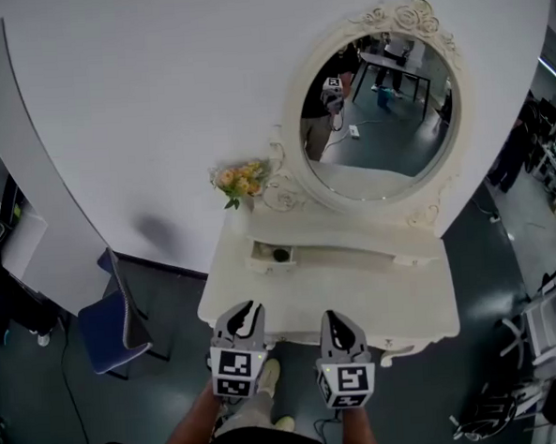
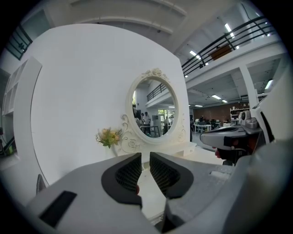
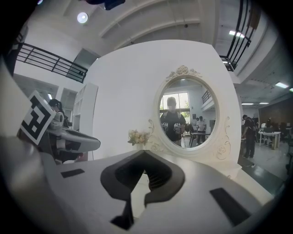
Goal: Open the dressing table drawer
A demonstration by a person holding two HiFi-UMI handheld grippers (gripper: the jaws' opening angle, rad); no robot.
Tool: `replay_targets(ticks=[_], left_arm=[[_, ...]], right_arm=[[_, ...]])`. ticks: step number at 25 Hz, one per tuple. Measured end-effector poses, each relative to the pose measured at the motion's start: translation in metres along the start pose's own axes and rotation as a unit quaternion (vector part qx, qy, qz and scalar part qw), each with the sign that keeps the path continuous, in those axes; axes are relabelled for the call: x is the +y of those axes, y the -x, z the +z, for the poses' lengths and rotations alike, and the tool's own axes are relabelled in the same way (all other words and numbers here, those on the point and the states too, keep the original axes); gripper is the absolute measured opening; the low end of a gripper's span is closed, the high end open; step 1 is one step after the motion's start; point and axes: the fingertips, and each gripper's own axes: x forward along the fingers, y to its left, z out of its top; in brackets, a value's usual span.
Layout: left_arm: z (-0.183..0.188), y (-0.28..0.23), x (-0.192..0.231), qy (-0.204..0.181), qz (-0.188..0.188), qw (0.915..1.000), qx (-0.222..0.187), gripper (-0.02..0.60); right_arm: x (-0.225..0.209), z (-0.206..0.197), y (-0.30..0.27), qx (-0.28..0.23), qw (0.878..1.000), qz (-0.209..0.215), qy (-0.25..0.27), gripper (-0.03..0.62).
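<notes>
The white dressing table [image 1: 424,301] stands against a curved white wall and carries an oval mirror [image 1: 379,107]. On its raised shelf, at the left, is a small drawer [image 1: 266,257] with a dark knob [image 1: 280,255]. Both grippers hover at the table's front edge, well short of the drawer. My left gripper [image 1: 250,309] [image 2: 145,157] is open, with only a narrow gap between its pads and nothing in it. My right gripper [image 1: 330,315] [image 3: 143,153] is shut and holds nothing, its tips touching. It points toward the mirror [image 3: 187,114].
A small bunch of flowers [image 1: 241,181] stands on the table left of the mirror. A blue chair [image 1: 111,330] sits on the floor to the left. Shelving and dark equipment [image 1: 547,322] crowd the right side.
</notes>
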Motion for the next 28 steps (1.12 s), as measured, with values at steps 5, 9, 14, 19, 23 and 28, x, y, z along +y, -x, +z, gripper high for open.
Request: replay_targets(ticks=[5, 9, 14, 19, 23, 28], left_arm=[[-0.004, 0.03, -0.012, -0.001, -0.001, 1.0, -0.001, 0.044], [-0.005, 0.046, -0.019, -0.001, -0.001, 1.0, -0.006, 0.029], [-0.004, 0.057, -0.019, -0.001, 0.005, 0.9999, -0.011, 0.008], [-0.001, 0.065, -0.019, -0.002, 0.006, 0.9999, -0.013, 0.005], [0.001, 0.068, -0.02, -0.003, 0.006, 0.9998, -0.016, 0.005], [0.002, 0.068, -0.021, -0.006, 0.005, 0.9998, -0.019, 0.005]], right_arm=[[0.012, -0.001, 0.027, -0.005, 1.0, 0.002, -0.001, -0.002], [0.019, -0.005, 0.044, -0.005, 1.0, 0.006, -0.004, -0.002], [0.023, -0.007, 0.054, -0.004, 1.0, 0.007, -0.008, -0.002], [0.027, 0.0, 0.059, -0.011, 1.0, 0.009, -0.005, -0.002], [0.027, 0.002, 0.061, -0.014, 1.0, 0.007, -0.002, -0.002], [0.025, 0.001, 0.064, -0.015, 1.0, 0.002, -0.003, -0.002]])
